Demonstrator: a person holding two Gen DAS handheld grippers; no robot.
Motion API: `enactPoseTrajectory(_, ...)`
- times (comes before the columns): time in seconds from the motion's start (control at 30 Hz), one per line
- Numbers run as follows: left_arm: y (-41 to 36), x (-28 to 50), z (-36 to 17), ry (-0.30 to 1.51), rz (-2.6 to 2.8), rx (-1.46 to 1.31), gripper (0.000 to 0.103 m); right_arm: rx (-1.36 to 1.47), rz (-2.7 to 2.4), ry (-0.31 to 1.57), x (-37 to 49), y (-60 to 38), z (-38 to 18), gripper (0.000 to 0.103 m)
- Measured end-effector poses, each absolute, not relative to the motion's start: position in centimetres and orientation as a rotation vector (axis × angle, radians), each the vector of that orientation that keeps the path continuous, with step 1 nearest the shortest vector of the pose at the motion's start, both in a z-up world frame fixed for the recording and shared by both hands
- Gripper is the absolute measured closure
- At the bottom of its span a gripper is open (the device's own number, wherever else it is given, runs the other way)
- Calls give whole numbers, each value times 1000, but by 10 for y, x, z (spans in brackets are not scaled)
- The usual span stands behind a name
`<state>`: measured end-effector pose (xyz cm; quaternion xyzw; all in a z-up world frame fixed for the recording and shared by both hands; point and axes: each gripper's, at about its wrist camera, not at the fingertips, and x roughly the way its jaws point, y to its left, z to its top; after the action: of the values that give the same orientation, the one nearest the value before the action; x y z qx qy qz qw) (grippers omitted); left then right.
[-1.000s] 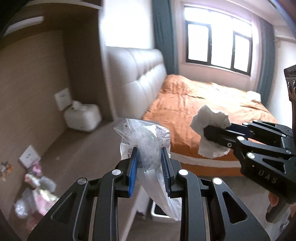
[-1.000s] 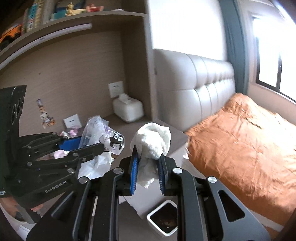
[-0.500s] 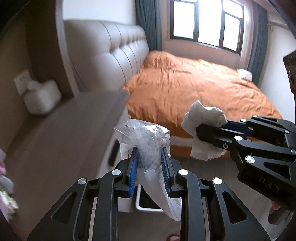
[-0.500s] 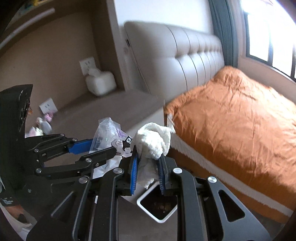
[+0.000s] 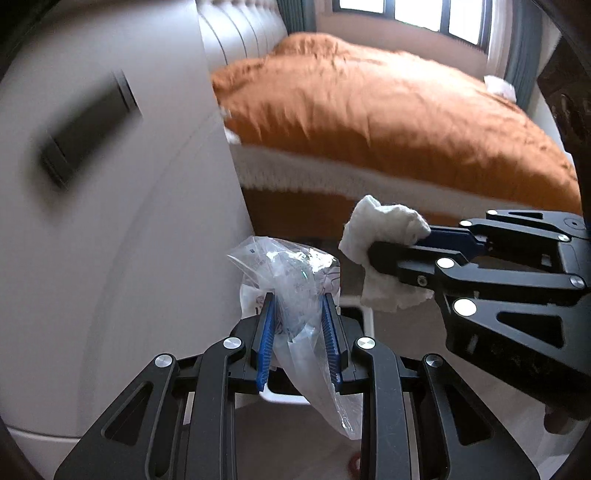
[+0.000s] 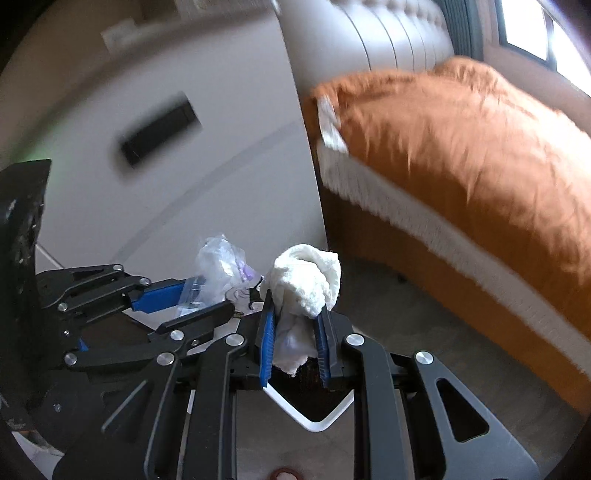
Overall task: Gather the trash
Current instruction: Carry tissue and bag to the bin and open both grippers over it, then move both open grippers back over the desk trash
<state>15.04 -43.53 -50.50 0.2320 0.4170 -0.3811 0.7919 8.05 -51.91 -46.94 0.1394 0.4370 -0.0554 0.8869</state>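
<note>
**Q:** Where both grippers hang low beside the bed, what does each carry, and where is the trash bound?

**A:** Left gripper (image 5: 298,325): jaws closed on a crumpled clear plastic bag (image 5: 291,273), its tail drooping below the blue pads. Right gripper (image 6: 293,328): jaws closed on a wad of white tissue (image 6: 306,280). A white-rimmed bin (image 6: 314,424) stands on the floor directly beneath them — judged to be the drop point, with both pieces held above its dark opening.

**Q:** What could go wrong from here?

**A:** Three hazards, all judgements. First, the bag is light and its loose tail sits off-centre; released, it may drift or catch the rim and fall beside the bin. Second, the tissue is soft and may cling to a pad instead of dropping cleanly. Third, the two grippers are close together, so opening both at once could knock one against the other. Much of the bin's mouth is hidden behind the grippers, so aim is hard to confirm.

**Q:** And the setting?

**A:** A bedroom — pale floor (image 6: 424,332), a bed with an orange cover (image 5: 388,122), a padded headboard (image 5: 236,33), and a white cabinet side (image 5: 129,221) with a dark recessed handle, just beside the bin. The background is motion-blurred.
</note>
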Motion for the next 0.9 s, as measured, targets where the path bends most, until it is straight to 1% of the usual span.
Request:
enactPoseTrajectory(0.07, -440, 154, -539, 923, -823, 505, 79, 296, -115, 931, 84, -521, -502, 82)
enactPoseTrajectory(0.17, -443, 159, -579, 961, -832, 510, 78, 303, -108, 958, 86, -524, -536, 82)
enactPoseTrajectory(0.2, -442, 158, -588, 975, -835, 507, 77, 311, -92, 970, 87, -524, -550, 82)
enactPoseTrajectory(0.23, -441, 159, -601, 1002, -843, 497, 73, 314, -83, 977, 88, -523, -560, 81)
enactPoseTrajectory(0.27, -441, 160, -611, 1033, -856, 492, 55, 328, -57, 982, 90, -523, -567, 75)
enactPoseTrajectory(0.3, -442, 162, -621, 1064, -868, 489, 15, 352, -13, 1013, 93, -523, -580, 65)
enactPoseTrajectory(0.33, -441, 163, -629, 1078, -864, 489, 4, 354, -14, 1014, 94, -523, -586, 30)
enactPoseTrajectory(0.37, -440, 162, -634, 1070, -853, 500, 5, 363, -24, 996, 93, -526, -590, 8)
enactPoseTrajectory(0.4, -440, 160, -638, 1065, -852, 514, 5, 365, -22, 998, 94, -529, -593, 3)
enactPoseTrajectory(0.57, -433, 157, -640, 1042, -828, 550, 5, 326, -51, 1006, 94, -533, -598, 4)
enactPoseTrajectory(0.73, -432, 164, -621, 1034, -813, 525, 5, 305, -62, 994, 91, -533, -581, 4)
enactPoseTrajectory(0.9, -433, 158, -577, 993, -812, 500, 5, 279, -96, 962, 85, -534, -534, 4)
